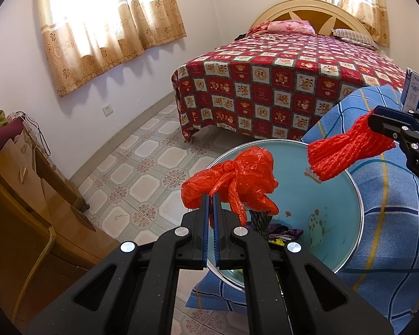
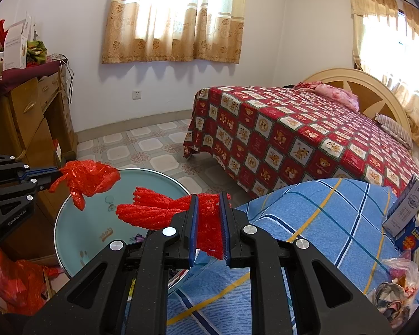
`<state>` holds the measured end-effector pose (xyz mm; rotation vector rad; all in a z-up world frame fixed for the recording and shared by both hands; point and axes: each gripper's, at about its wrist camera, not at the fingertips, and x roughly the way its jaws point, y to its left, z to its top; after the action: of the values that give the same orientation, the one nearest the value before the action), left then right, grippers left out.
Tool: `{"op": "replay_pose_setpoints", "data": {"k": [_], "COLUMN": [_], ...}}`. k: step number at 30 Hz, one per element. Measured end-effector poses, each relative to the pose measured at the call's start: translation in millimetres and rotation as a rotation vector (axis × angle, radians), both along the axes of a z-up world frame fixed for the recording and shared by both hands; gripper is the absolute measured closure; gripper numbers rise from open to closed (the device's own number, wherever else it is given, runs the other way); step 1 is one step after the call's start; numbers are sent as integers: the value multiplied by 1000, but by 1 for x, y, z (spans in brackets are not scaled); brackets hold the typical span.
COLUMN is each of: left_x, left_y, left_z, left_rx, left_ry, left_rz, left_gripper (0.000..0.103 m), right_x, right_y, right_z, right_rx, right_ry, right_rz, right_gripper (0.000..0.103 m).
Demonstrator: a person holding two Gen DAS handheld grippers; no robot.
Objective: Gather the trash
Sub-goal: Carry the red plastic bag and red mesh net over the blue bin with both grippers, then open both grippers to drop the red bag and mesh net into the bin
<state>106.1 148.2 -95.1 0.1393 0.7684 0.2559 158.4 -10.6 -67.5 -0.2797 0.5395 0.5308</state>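
Observation:
My left gripper is shut on a crumpled red plastic bag and holds it above a round light-blue basin. From the right wrist view that same left gripper comes in from the left with the red bag over the basin. My right gripper is shut on a red foam net sleeve, which sticks out leftward over the basin's rim. In the left wrist view the net sleeve hangs from the right gripper at the right edge. A dark netted piece and purple wrappers lie inside the basin.
A blue plaid cloth covers the surface beside the basin, with a carton and a plastic bag of items at the right. A bed with a red patterned cover stands behind. A wooden dresser is at the left; the floor is tiled.

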Motion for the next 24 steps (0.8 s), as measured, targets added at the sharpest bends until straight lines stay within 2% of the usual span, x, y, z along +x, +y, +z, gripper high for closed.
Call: {"op": "replay_pose_setpoints", "data": {"k": [10,13,14,15,16,17,20,24], "left_x": [0,0,0,1,1,1,1,2], "left_y": [1,1,0,-1,-1,-3,-8,-8], "left_z": [0,0,0,0,1,3,4,5], "left_rx": [-1,-5,-11,-16,-20,-17,-17,-15], "left_ry": [-1,-2,-1,-1,-5,-13,-21,-24], "left_rz": [0,3,3,5,11,18,16,27], "left_gripper": [99,97,94,79,68,51,49,37], "right_x": [-2,-2,-3,-3,-4,-5,-5,-6], "right_y": [7,9,8,8,7,6,6,5], "right_z": [1,1,1,2,2,2,1,-2], "right_rx": [-6,-2,2,9,13,17,17,14], "right_ry": [1,10,10,8,7,5,5,0], "right_rz": [15,30,35,40,41,41,30,15], "right_gripper": [88,84,73,60,54,47,44,36]}}
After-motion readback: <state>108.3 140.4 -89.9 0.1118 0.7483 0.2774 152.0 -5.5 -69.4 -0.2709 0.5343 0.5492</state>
